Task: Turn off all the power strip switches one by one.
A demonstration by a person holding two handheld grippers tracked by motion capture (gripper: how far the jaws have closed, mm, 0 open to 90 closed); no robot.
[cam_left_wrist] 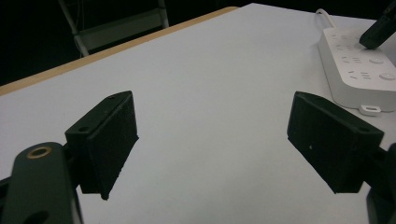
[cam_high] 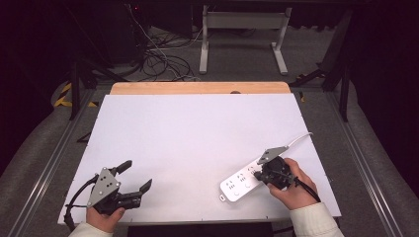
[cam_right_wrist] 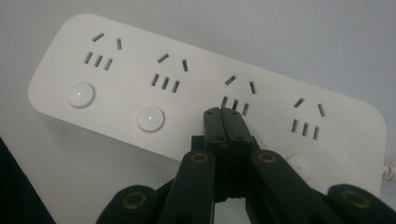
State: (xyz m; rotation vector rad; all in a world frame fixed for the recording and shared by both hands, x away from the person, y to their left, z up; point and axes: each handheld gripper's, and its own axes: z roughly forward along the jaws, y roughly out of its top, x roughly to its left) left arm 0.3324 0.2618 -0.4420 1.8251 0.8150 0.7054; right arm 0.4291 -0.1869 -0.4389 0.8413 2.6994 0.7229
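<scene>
A white power strip (cam_high: 238,183) with several sockets lies slantwise on the white table (cam_high: 197,133) at the front right; its cable (cam_high: 301,139) runs off to the right edge. My right gripper (cam_high: 258,175) is shut, its tips (cam_right_wrist: 224,113) resting on the strip (cam_right_wrist: 140,70) just below the third socket and hiding whatever button sits there. Two round buttons (cam_right_wrist: 80,94) (cam_right_wrist: 150,118) show to the left of the tips. My left gripper (cam_high: 137,176) stands open near the front left, nothing between its jaws (cam_left_wrist: 210,100). The strip (cam_left_wrist: 359,74) lies off to its right.
A wooden strip (cam_high: 197,88) borders the table's far edge. Beyond it, loose cables (cam_high: 158,59) and a white table frame (cam_high: 242,29) stand on the floor. Metal rails (cam_high: 49,163) run along both sides of the table.
</scene>
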